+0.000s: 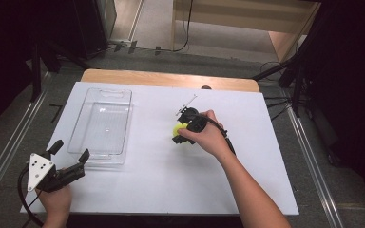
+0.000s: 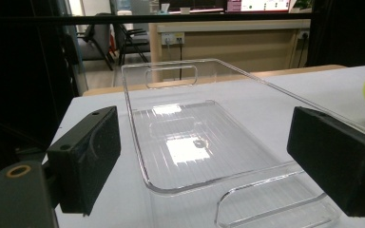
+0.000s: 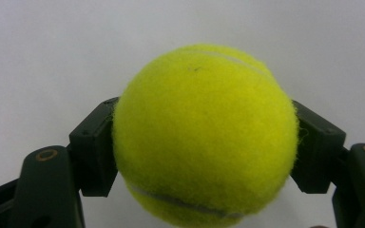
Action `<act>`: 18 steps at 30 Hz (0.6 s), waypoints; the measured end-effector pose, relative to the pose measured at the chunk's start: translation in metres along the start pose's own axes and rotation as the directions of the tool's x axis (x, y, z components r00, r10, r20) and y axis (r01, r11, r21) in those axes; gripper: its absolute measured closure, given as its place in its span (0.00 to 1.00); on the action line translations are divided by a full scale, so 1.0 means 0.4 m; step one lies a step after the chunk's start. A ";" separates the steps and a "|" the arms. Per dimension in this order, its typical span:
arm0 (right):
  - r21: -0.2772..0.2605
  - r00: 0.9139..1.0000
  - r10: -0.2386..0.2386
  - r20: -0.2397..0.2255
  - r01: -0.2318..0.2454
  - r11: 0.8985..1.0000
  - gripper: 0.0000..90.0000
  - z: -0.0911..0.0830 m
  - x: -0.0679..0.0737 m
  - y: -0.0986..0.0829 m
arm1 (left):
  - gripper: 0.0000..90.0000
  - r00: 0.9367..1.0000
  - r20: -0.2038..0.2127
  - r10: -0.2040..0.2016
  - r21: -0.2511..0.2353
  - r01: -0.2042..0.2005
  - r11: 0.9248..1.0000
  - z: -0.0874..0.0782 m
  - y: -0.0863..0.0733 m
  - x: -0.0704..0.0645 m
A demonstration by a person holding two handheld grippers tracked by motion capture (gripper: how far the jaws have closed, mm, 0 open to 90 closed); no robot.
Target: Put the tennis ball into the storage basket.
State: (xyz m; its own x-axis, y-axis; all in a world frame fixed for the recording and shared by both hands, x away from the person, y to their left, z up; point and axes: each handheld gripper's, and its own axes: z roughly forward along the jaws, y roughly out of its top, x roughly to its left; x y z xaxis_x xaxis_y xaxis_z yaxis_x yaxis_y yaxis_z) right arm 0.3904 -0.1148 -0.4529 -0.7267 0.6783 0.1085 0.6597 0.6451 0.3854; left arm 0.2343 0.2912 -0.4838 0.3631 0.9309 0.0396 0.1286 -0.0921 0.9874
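the tennis ball is clamped between the jaws of the right gripper, right of the clear tray on the counter. its round felt could be squeezed out if tilted. the left gripper is held wide at the tray's near end.

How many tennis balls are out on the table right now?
1. The tennis ball sits between the fingers of the right gripper, on the white table right of the clear tray. None seem hidden.
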 end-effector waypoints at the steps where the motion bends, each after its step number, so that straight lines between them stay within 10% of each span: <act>1: -0.003 1.000 -0.007 -0.001 0.007 1.000 0.26 -0.001 0.000 0.001 | 0.13 1.000 0.001 -0.001 0.000 0.001 1.000 0.000 0.000 0.000; 18: -0.011 0.998 -0.058 -0.010 0.058 0.998 0.26 -0.030 0.039 0.056 | 0.13 1.000 0.000 0.003 0.002 -0.003 1.000 0.000 0.000 0.000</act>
State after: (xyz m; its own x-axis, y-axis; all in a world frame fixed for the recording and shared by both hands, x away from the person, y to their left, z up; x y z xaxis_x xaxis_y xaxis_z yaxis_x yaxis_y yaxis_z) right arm 0.3916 -0.0941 -0.4316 -0.7654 0.6364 0.0954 0.6147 0.6792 0.4010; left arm 0.2343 0.2912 -0.4838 0.3638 0.9305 0.0422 0.1291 -0.0953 0.9870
